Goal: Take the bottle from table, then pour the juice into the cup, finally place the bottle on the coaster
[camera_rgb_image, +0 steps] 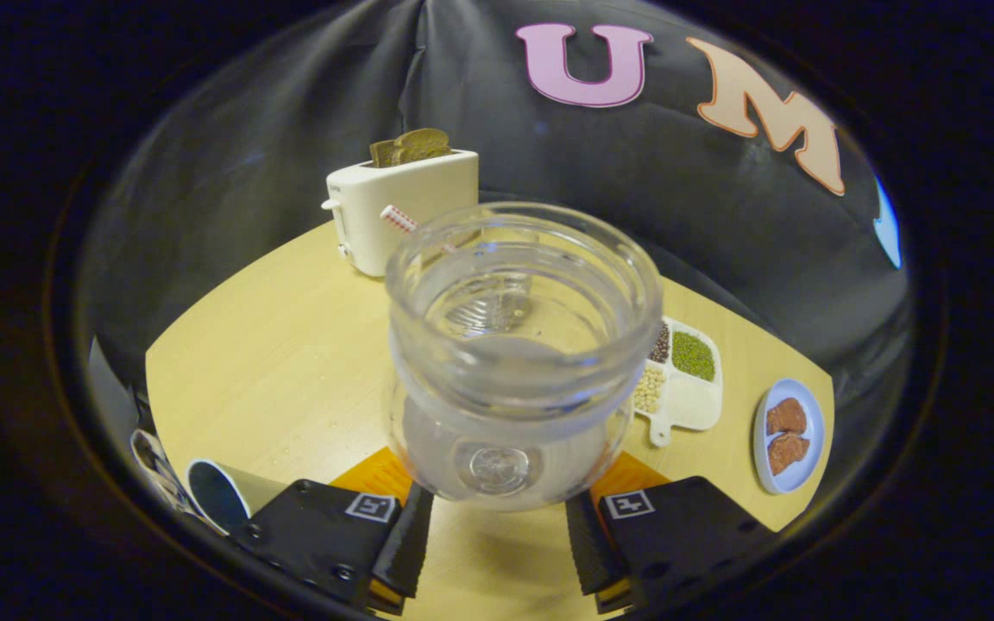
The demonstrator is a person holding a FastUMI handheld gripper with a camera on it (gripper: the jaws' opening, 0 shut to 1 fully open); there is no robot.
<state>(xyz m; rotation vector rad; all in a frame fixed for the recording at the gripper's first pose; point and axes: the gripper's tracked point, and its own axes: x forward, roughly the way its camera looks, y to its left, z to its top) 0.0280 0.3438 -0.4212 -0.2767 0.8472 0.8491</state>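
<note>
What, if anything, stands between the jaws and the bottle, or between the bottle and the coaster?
Nothing visible does. The bottle stands upright between the tips of the jaws, on the orange coaster. Whether the jaws press on it, I cannot tell.

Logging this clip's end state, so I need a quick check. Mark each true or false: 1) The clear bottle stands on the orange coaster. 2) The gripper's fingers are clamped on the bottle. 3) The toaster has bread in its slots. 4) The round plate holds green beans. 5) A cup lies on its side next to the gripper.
1) True: the clear bottle stands upright on the orange coaster, just ahead of the fingers.
2) False: the gripper is open, its fingers apart on either side of the bottle's base, without pressing on it.
3) True: the white toaster holds brown slices.
4) False: the round plate holds brown pieces; the green beans are in the divided tray.
5) True: the cup lies tipped beside the gripper.
</note>
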